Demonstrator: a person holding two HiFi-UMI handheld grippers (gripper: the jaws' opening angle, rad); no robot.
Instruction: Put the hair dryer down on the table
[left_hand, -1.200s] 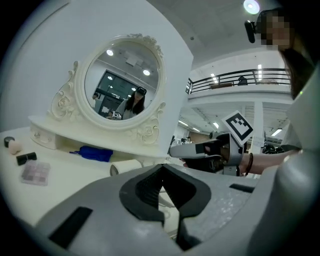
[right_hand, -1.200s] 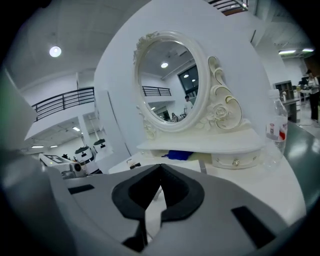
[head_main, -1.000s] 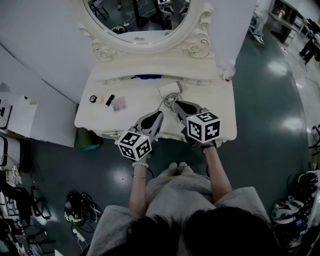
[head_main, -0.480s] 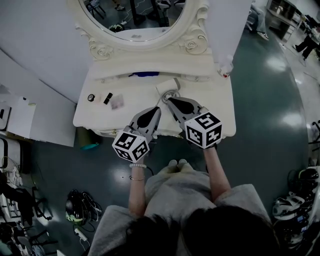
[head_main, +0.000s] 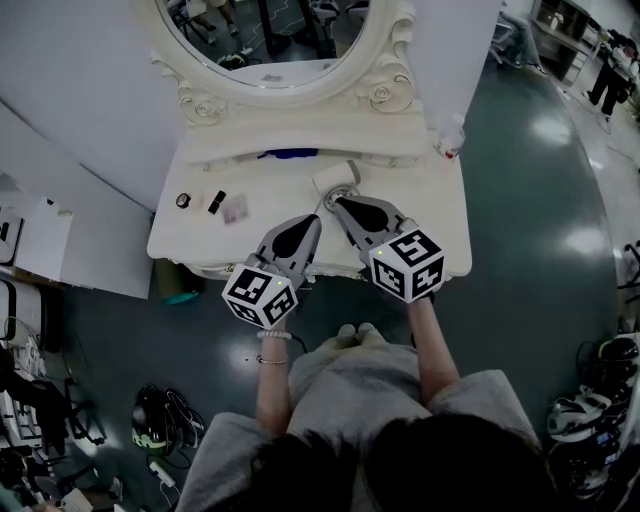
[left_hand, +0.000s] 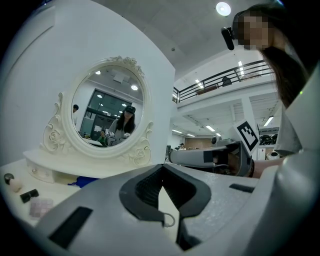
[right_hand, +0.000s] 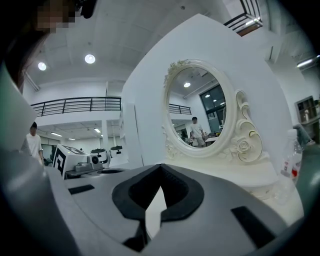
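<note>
I see the dryer (head_main: 335, 178) lying on the table (head_main: 440, 235), near the middle and below the mirror (head_main: 270, 45). My left claw (head_main: 316, 220) and right claw (head_main: 338, 202) are both over the front part of the table. Their tips are near each other and just before the dryer. Each claw is closed, tip against tip, and holds nothing between its jaws. Some small items (head_main: 215, 200) lie on the left part of the table. A bottle (head_main: 452, 135) stands at the right back corner.
</note>
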